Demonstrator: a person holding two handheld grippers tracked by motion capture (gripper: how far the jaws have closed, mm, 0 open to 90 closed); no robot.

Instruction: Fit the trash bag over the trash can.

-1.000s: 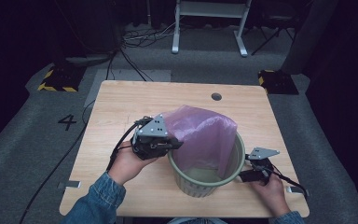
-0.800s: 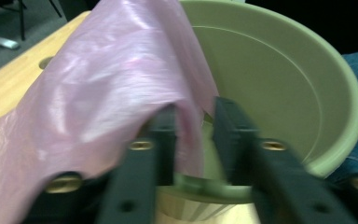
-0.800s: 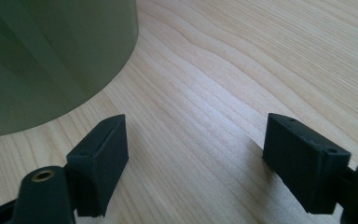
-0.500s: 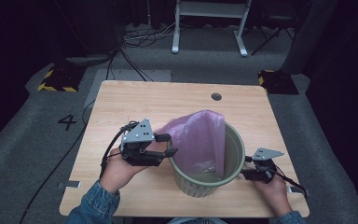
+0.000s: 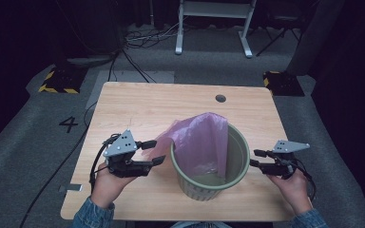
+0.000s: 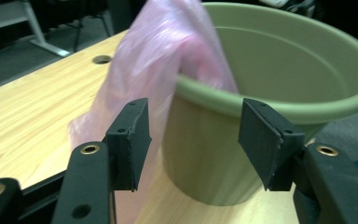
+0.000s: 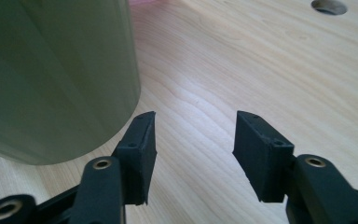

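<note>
A green bin point(image 5: 204, 187) stands on the wooden table point(image 5: 147, 104) near its front edge. A pink plastic bag point(image 5: 199, 137) hangs over the bin's left rim, part inside and part trailing outside. My left gripper point(image 5: 158, 151) is just left of the bin and open. Its jaws have just been opening, and the bag's loose edge point(image 6: 135, 60) lies beside one pad without being pressed. My right gripper point(image 5: 254, 157) hovers at the bin's right side, open. Its jaws have just been closing partway, with nothing between them. In the right gripper view the bin wall point(image 7: 56, 74) is left of my right gripper point(image 7: 196, 140).
A round cable hole point(image 5: 220, 98) sits in the table's far right part. Bare wood stretches behind the bin. Beyond the table are floor cables, a white stand point(image 5: 214, 28) and yellow-striped blocks point(image 5: 57, 80).
The left gripper let go of the bag, opened and drew back to the left. The bag sagged from a raised bulge onto the rim. The right gripper lifted a little beside the bin.
</note>
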